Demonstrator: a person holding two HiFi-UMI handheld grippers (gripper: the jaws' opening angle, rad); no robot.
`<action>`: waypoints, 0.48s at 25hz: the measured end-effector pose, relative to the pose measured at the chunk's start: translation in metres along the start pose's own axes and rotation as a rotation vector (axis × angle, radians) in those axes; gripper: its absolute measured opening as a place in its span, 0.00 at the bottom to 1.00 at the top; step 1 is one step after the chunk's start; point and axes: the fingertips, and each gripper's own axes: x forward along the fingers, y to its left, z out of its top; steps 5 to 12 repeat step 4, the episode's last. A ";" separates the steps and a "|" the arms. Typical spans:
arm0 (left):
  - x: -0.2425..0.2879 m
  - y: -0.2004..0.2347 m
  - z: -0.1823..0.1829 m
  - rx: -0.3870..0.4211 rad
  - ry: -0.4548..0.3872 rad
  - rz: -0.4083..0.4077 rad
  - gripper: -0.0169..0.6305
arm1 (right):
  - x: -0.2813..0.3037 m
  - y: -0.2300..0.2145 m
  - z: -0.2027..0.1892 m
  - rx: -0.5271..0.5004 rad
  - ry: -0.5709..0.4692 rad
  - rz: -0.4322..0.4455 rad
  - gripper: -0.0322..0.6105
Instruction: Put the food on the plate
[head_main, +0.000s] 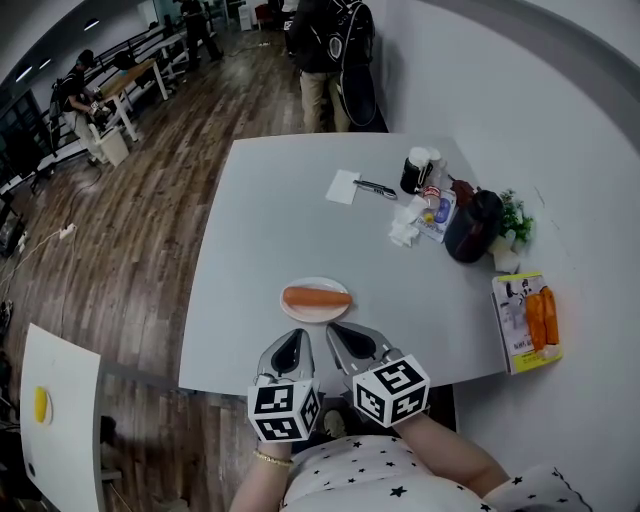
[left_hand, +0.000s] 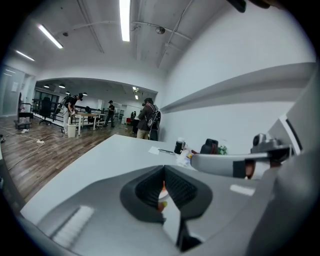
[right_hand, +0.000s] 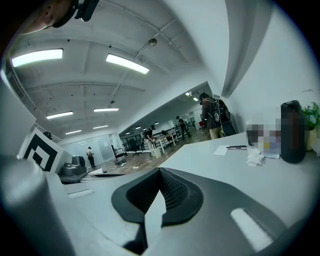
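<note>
An orange sausage (head_main: 316, 297) lies on a small white plate (head_main: 296, 312) near the front edge of the white table (head_main: 270, 220). Just in front of the plate, side by side over the table's edge, are my left gripper (head_main: 292, 340) and right gripper (head_main: 347, 336). Both are shut with nothing between the jaws. In the left gripper view the gripper (left_hand: 163, 176) points over the table, and a sliver of the orange sausage (left_hand: 162, 191) shows past the closed jaws. In the right gripper view the gripper (right_hand: 160, 178) is shut and empty too.
At the back right of the table stand a black bottle (head_main: 473, 227), a small plant (head_main: 514, 215), crumpled tissue (head_main: 404, 231), a dark cup (head_main: 416, 171), a paper sheet (head_main: 343, 186) and a pen (head_main: 376, 188). An orange-printed pack (head_main: 528, 320) lies at the right edge. A person (head_main: 335, 50) stands beyond.
</note>
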 end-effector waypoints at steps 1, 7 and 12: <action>0.001 0.000 0.000 0.000 0.001 0.001 0.04 | 0.000 0.000 0.000 -0.001 0.002 0.002 0.05; 0.004 0.000 0.000 0.001 0.003 0.006 0.04 | 0.001 0.001 0.000 -0.008 0.010 0.009 0.05; 0.004 0.000 0.000 0.001 0.003 0.006 0.04 | 0.001 0.001 0.000 -0.008 0.010 0.009 0.05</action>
